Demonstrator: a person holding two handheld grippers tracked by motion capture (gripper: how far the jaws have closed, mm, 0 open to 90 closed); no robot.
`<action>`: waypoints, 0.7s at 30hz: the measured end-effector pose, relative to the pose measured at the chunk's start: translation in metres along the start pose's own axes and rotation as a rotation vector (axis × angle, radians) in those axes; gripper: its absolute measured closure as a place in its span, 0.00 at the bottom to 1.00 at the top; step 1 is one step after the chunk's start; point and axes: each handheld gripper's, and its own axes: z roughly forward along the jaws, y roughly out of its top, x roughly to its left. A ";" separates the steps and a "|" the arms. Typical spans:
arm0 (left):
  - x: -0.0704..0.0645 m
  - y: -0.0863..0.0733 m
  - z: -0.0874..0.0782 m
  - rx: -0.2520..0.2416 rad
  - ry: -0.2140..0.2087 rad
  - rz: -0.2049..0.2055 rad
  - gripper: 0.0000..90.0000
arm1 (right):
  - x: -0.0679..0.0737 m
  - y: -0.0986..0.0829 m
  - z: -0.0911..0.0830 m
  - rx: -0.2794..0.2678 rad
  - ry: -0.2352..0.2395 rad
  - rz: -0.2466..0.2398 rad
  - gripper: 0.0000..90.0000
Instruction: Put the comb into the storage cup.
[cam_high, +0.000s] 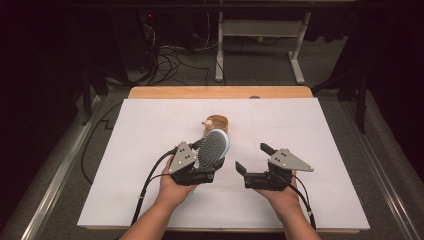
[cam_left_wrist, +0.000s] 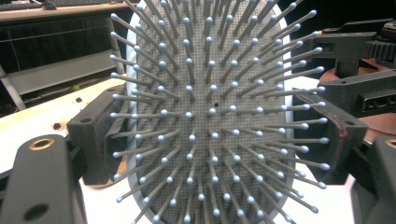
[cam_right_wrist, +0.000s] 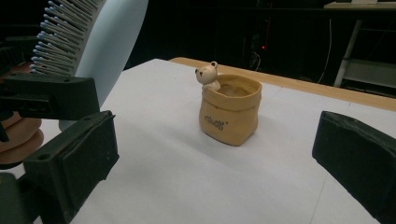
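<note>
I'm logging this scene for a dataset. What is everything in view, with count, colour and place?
hairbrush: one, pale blue back, grey pad with ball-tipped bristles, held up in the left gripper, bristles facing the person
bear pot: one, tan sack-shaped pot with a small bear at its rim, standing on the sheet beyond the brush
white sheet: one, white, covering the table
wooden table: one, light wood, edge showing at the far side
desk frame: one, white, on the floor behind
cables: several, black, on the floor behind
left gripper: one, black, jaws closed on the hairbrush
right gripper: one, black, jaws apart, empty
hands: two, near edge
</note>
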 end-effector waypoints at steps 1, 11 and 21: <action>0.000 0.000 0.000 0.001 0.000 0.002 0.23 | 0.000 0.001 0.000 -0.003 0.002 -0.005 0.01; -0.004 -0.004 0.002 0.009 -0.007 0.004 0.23 | -0.001 0.008 -0.003 -0.025 0.005 0.020 0.01; -0.010 -0.010 0.004 0.022 -0.014 0.025 0.23 | 0.001 0.016 -0.008 -0.049 0.015 0.025 0.01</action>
